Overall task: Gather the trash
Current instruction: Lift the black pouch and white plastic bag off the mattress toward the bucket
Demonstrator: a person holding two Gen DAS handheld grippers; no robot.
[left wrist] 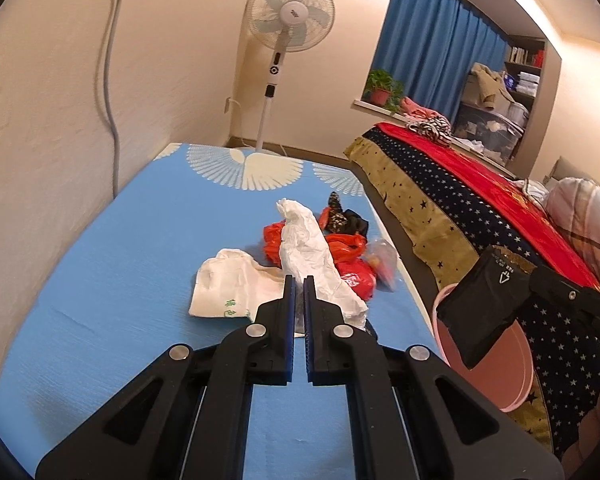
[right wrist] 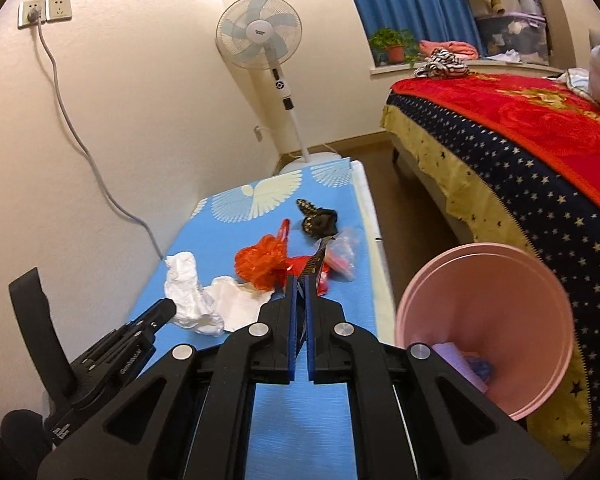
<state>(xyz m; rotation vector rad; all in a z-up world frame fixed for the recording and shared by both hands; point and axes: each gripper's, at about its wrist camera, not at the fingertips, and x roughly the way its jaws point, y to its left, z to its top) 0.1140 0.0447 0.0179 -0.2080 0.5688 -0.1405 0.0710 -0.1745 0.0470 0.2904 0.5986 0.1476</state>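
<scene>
Closest to the lens, the left gripper has its fingers drawn nearly together, leaving a thin slit. Something greyish shows in that slit, but I cannot tell whether it is gripped. It hangs over the blue mat, well left of the pink bin. Just past its tips, left of the bin, a flat white bag lies on the mat, with a crumpled white bag beside it rising tall. Red plastic bags lie bunched behind that, nearer the bin, and a clear wrapper sits at the mat's edge. The right gripper is pinched onto a black packet, which hangs over the bin's rim. Purple and blue scraps lie inside the bin. A starred bedspread drapes right of the bin.
</scene>
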